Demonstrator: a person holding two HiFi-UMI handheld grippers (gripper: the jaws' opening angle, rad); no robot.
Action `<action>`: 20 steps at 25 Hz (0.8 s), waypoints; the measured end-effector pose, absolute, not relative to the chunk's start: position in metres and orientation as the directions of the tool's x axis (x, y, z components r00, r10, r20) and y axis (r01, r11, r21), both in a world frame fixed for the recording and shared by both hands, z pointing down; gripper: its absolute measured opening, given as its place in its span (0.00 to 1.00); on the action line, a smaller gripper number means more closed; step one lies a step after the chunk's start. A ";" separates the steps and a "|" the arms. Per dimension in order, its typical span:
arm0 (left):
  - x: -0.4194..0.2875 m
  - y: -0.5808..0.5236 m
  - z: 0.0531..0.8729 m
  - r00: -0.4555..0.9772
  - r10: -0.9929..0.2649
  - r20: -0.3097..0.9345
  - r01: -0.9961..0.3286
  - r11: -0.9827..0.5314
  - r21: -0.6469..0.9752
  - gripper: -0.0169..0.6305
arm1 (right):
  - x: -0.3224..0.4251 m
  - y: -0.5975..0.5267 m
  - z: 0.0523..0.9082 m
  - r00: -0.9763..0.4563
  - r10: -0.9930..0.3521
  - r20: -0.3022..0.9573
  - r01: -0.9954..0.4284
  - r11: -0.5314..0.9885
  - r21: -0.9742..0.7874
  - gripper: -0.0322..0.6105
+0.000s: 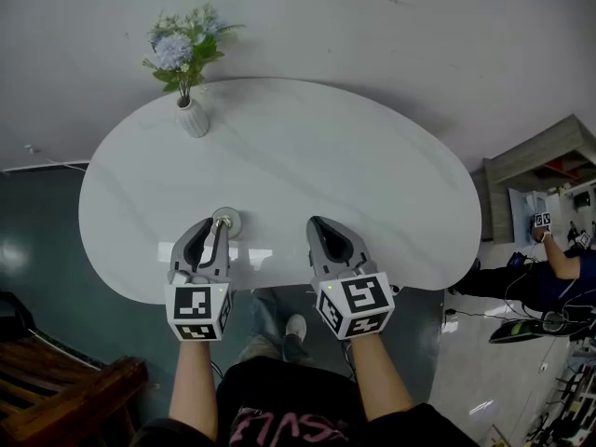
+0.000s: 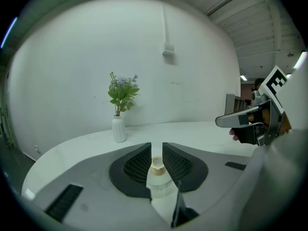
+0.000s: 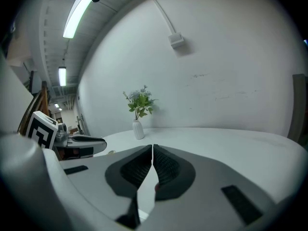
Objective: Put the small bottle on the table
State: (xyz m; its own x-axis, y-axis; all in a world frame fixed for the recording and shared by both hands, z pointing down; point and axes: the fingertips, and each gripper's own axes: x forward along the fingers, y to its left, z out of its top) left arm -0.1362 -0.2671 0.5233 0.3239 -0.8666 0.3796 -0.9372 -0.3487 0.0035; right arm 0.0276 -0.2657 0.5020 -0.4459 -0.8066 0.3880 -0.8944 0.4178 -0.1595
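Small bottle is just inside the table's near edge. The left gripper has its jaws closed onto it, about halfway in. Right gripper is alongside to the right, jaws together and empty. Open tabletop runs from both to the vase at the far left rim. Only the left gripper view shows the gold cap between the pads. Only the head view shows the floor round the table's edge.

table: one stood there
small bottle: one was counted
vase of flowers: one stood far left
grippers: two were held, left gripper and right gripper
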 end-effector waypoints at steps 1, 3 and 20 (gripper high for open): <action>-0.136 -0.266 0.522 0.322 -0.868 0.378 -0.937 -0.348 -0.001 0.14 | 0.028 -0.265 0.500 -0.446 -0.808 0.385 -0.894 0.418 -0.160 0.16; -0.136 -0.265 0.518 0.317 -0.871 0.375 -0.939 -0.345 -0.007 0.11 | 0.028 -0.263 0.496 -0.446 -0.811 0.378 -0.894 0.419 -0.157 0.16; -0.138 -0.247 0.484 0.299 -0.894 0.333 -0.943 -0.331 -0.043 0.05 | 0.028 -0.243 0.464 -0.459 -0.828 0.323 -0.888 0.441 -0.130 0.16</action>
State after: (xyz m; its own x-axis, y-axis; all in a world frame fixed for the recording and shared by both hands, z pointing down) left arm -0.1379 -0.2474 0.4838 0.2987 -0.8943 0.3333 -0.9427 -0.3308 -0.0428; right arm 0.0281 -0.2428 0.4637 -0.4586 -0.8279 0.3230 -0.8880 0.4411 -0.1302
